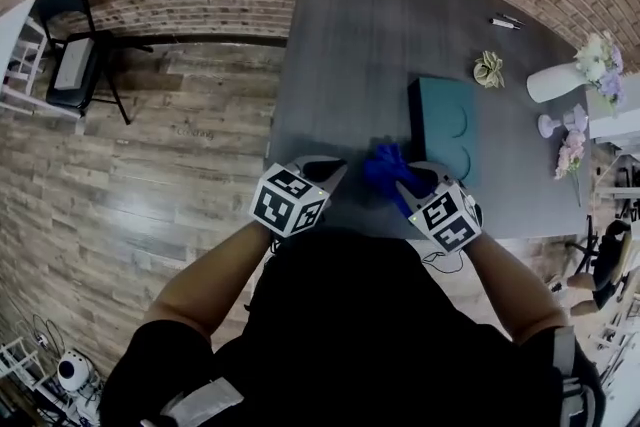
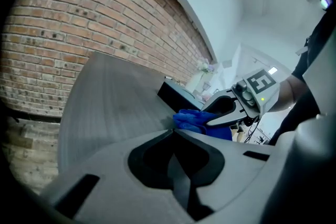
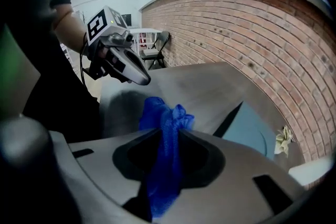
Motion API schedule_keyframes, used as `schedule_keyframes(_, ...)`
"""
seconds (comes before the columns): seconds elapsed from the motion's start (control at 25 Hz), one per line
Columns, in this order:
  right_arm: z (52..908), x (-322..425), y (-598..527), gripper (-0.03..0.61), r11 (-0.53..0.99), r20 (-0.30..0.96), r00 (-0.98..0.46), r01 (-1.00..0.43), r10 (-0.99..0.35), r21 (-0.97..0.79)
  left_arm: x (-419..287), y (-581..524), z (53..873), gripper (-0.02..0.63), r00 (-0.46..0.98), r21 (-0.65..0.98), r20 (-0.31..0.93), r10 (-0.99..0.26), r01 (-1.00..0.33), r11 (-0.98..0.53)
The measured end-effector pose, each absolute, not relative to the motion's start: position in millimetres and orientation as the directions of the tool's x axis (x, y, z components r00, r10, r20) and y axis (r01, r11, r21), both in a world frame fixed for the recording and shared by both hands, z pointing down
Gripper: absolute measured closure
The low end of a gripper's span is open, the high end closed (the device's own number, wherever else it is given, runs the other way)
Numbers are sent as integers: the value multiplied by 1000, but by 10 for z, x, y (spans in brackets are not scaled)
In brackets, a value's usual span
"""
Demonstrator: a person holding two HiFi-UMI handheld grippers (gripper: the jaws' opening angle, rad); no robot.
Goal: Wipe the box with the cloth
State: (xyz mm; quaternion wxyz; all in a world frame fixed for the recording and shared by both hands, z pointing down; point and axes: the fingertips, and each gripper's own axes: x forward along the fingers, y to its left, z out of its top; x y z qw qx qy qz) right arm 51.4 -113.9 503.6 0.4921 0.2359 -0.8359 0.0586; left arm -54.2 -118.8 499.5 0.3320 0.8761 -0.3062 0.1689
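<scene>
A teal box (image 1: 446,127) lies flat on the dark grey table (image 1: 350,65), its long side running away from me. A blue cloth (image 1: 385,169) is bunched between the jaws of my right gripper (image 1: 412,177), which is shut on it just in front of the box's near left corner. In the right gripper view the cloth (image 3: 164,128) sticks up past the jaw tips, with the box (image 3: 247,126) beyond it to the right. My left gripper (image 1: 335,171) hovers left of the cloth, shut and holding nothing; in its own view the cloth (image 2: 197,119) lies just past its tips (image 2: 173,131).
A white vase of flowers (image 1: 570,75), a small folded paper ornament (image 1: 488,69) and a pen (image 1: 505,22) sit at the table's far right. A black folding chair (image 1: 70,45) stands by the brick wall at left. The table's near edge is under my grippers.
</scene>
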Motion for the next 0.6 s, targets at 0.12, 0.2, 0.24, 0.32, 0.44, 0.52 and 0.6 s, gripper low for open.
schedule_keyframes(0.12, 5049, 502, -1314, 477, 900, 873, -387, -419, -297, 120, -520, -1211, 4981, 607, 752, 503, 485, -447, -658, -561)
schedule_keyframes(0.2, 5060, 503, -1472, 478, 907, 880, -378, -402, -288, 124, -498, -1202, 4973, 607, 754, 505, 479, -450, -656, -561)
schedule_keyframes(0.24, 5070, 504, -1577, 478, 908, 882, -374, -401, -286, 125, -507, -1215, 4984, 607, 748, 500, 484, -454, -662, -558)
schedule_keyframes(0.32, 5086, 496, -1793, 477, 909, 885, -371, -399, -281, 121, -548, -1238, 5006, 607, 733, 505, 491, -471, -680, -531)
schedule_keyframes(0.44, 5090, 435, -2142, 479, 912, 880, -377, -387, -289, 133, -657, -1233, 4994, 606, 704, 509, 496, -509, -710, -486)
schedule_keyframes(0.52, 5074, 382, -2412, 479, 908, 870, -379, -387, -316, 161, -744, -1228, 4980, 607, 682, 507, 500, -535, -731, -457)
schedule_keyframes(0.6, 5049, 326, -2705, 479, 901, 856, -379, -386, -350, 198, -798, -1210, 4982, 607, 660, 513, 506, -556, -748, -421)
